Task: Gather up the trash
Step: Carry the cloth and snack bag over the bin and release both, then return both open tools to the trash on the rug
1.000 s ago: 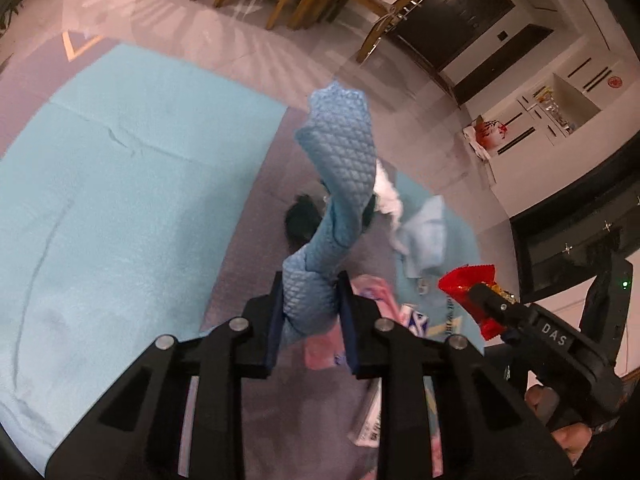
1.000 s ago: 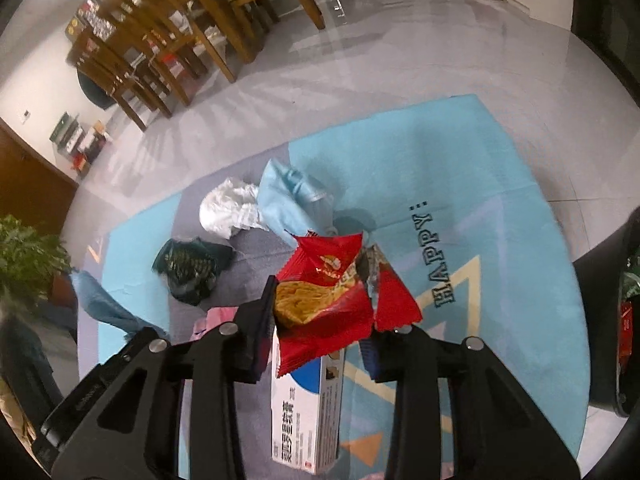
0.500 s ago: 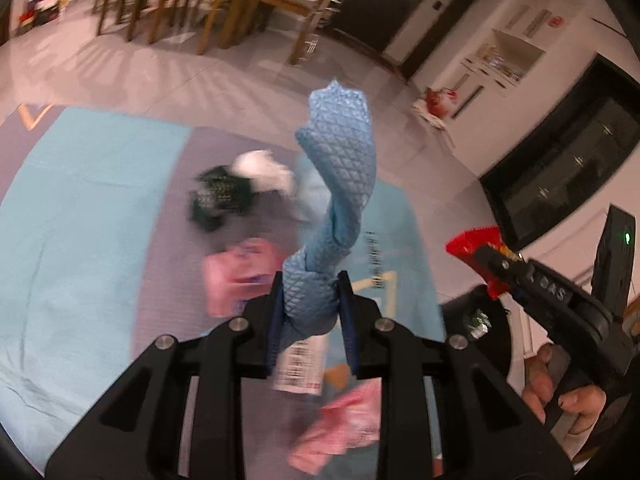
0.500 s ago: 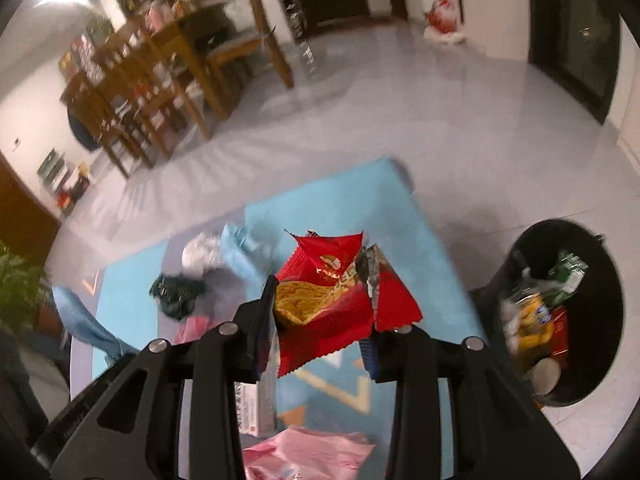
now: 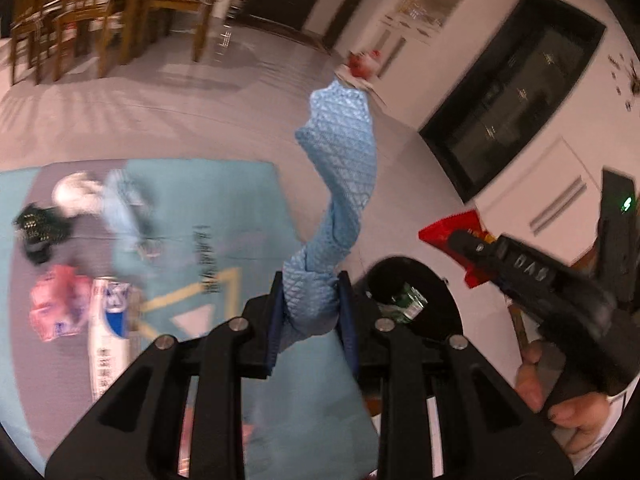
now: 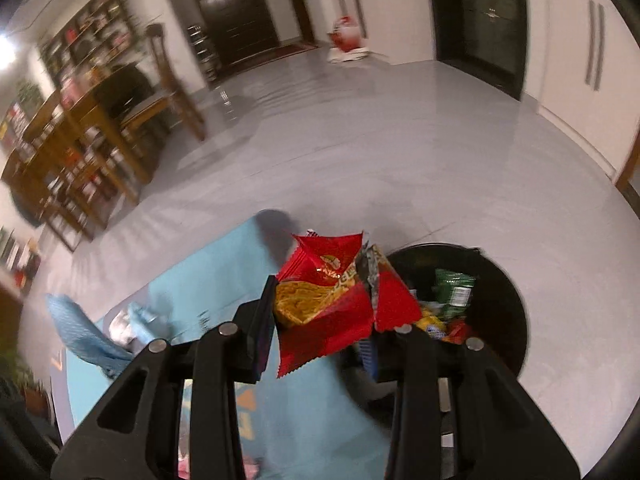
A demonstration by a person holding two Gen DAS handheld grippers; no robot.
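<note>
Gripping blue cloth (image 5: 340, 184), seemingly twisted

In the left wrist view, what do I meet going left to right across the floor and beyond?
Dark crumpled wrapper → pink wrapper → white and blue box → blue cloth in the left gripper → black trash bin → red snack wrapper in the right gripper.

Matte black fingers (image 5: 276, 320) with silver screws, blue pads, "DAS" lettering.
</note>
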